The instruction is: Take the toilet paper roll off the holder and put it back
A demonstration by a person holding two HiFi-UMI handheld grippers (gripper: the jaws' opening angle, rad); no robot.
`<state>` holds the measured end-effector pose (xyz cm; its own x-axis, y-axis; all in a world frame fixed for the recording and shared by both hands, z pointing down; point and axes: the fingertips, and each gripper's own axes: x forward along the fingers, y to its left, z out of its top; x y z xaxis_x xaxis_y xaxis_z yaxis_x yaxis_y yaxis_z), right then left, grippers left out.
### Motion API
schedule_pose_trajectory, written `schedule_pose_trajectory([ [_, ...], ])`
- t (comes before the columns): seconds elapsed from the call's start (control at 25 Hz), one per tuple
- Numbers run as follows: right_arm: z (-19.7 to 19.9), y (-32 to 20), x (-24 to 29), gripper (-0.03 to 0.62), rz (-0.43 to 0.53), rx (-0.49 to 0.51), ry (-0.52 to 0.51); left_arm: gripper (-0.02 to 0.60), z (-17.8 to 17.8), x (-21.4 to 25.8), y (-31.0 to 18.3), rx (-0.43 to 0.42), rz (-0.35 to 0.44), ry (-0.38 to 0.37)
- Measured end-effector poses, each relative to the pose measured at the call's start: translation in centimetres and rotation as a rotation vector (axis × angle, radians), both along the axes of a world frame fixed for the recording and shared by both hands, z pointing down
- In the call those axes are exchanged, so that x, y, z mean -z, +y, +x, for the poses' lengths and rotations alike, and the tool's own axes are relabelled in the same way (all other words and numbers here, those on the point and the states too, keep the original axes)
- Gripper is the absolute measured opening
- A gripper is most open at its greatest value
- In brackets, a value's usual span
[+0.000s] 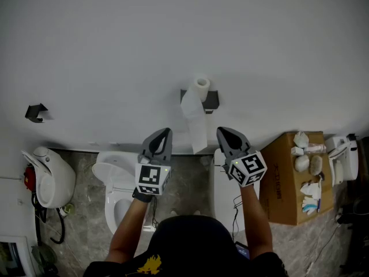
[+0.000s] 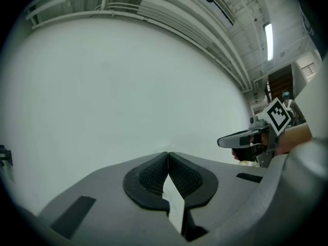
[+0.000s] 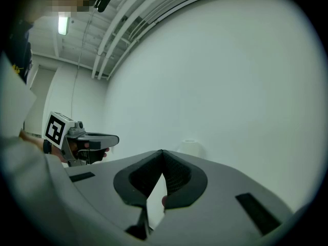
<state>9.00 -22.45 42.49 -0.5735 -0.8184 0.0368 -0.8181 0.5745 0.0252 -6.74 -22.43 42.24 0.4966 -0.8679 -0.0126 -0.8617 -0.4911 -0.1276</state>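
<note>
A white toilet paper roll [image 1: 200,87] sits on a dark holder [image 1: 210,100] fixed to the white wall, with a strip of paper [image 1: 196,126] hanging down from it. The roll [image 3: 190,147] shows faintly just beyond the jaws in the right gripper view. My left gripper [image 1: 166,133] is below and left of the roll, jaws shut with nothing between them. My right gripper [image 1: 222,132] is below and right of the roll, also shut and holding nothing. Both point level at the wall and stand apart from the roll. The left gripper view shows the left gripper [image 2: 167,153] with tips touching.
A white toilet [image 1: 115,183] stands below the left gripper. A white urinal-like fixture [image 1: 51,175] is at the far left. A cardboard box [image 1: 297,178] with small items on top stands at the right. A dark bracket [image 1: 36,113] sits on the wall at the left.
</note>
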Motion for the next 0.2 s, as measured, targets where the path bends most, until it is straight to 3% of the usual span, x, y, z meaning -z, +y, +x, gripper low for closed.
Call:
schedule_pose_trajectory([
  [0.2, 0.43, -0.02, -0.31, 0.0, -0.007, -0.028, -0.033, 0.018, -0.3, -0.06, -0.72, -0.009, 0.018, 0.003],
])
